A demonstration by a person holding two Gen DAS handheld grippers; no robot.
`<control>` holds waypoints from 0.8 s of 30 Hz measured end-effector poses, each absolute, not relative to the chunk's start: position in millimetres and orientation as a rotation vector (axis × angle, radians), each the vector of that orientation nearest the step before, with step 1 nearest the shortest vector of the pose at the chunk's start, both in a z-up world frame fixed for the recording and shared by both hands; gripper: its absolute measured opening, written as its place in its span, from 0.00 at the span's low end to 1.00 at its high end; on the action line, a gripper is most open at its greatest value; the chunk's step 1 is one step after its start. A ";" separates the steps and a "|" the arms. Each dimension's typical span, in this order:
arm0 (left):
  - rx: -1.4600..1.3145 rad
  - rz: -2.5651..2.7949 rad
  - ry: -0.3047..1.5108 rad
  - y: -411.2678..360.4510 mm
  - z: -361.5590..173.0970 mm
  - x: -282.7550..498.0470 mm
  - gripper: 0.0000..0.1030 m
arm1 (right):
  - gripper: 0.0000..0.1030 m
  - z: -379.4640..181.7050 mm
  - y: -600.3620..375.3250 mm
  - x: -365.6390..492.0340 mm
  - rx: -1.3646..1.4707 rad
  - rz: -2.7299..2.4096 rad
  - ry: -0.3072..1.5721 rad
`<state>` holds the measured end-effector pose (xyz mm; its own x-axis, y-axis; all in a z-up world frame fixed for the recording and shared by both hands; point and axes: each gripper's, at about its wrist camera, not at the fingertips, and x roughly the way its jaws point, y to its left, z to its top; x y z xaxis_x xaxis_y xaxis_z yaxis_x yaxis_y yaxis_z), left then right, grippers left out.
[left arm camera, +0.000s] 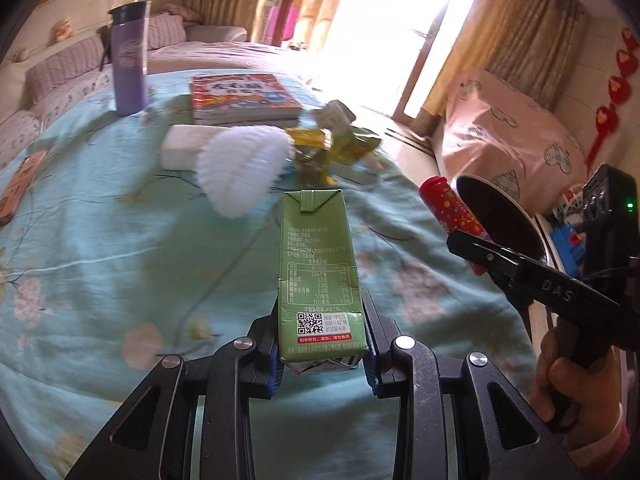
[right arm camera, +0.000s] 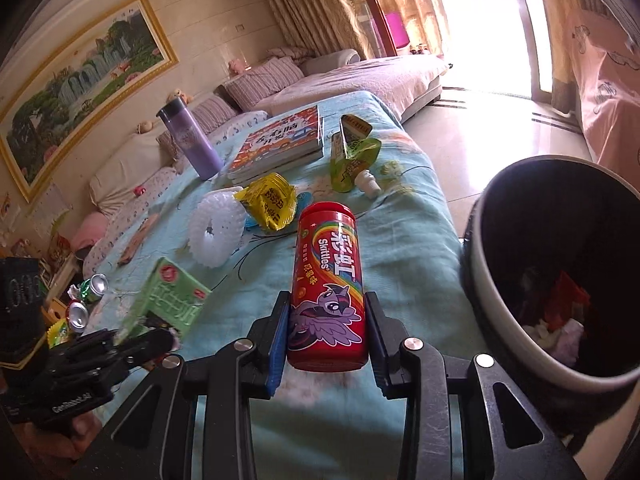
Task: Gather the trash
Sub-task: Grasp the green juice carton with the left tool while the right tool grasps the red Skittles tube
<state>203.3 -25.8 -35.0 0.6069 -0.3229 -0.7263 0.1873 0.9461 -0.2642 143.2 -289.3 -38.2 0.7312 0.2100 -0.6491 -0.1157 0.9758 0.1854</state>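
Note:
My left gripper (left arm camera: 323, 354) is shut on a green milk carton (left arm camera: 318, 272), held above the blue cloth-covered table (left arm camera: 100, 248). My right gripper (right arm camera: 326, 342) is shut on a red Skittles can (right arm camera: 327, 280), held beside the dark trash bin (right arm camera: 560, 264) at the table's right edge. In the left wrist view the right gripper (left arm camera: 476, 248) holds the can (left arm camera: 452, 210) in front of the bin (left arm camera: 500, 208). In the right wrist view the left gripper (right arm camera: 140, 340) and carton (right arm camera: 170, 300) are at lower left. A yellow wrapper (right arm camera: 270, 200) and a green pouch (right arm camera: 352, 152) lie on the table.
A purple bottle (right arm camera: 192, 140), a stack of books (right arm camera: 280, 144), a white spiky ring (right arm camera: 216, 228) and a white box (left arm camera: 184, 146) are on the table. Crushed cans (right arm camera: 86, 300) lie at the left. A sofa (right arm camera: 320, 80) stands behind. The bin holds some trash (right arm camera: 560, 320).

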 end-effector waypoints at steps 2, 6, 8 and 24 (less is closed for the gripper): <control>-0.161 -0.306 0.873 -29.8 -34.7 201.6 0.29 | 0.34 -35.3 -292.9 135.5 0.139 0.176 0.723; -0.145 -0.320 0.875 -38.2 -33.4 200.1 0.29 | 0.34 -32.7 -297.8 125.0 0.148 0.165 0.711; -0.139 -0.326 0.875 -43.6 -31.6 197.4 0.29 | 0.34 -31.4 -300.5 120.4 0.156 0.162 0.707; -0.087 -0.395 0.869 -90.7 -20.5 193.1 0.29 | 0.34 -24.2 -330.8 95.6 0.209 0.103 0.667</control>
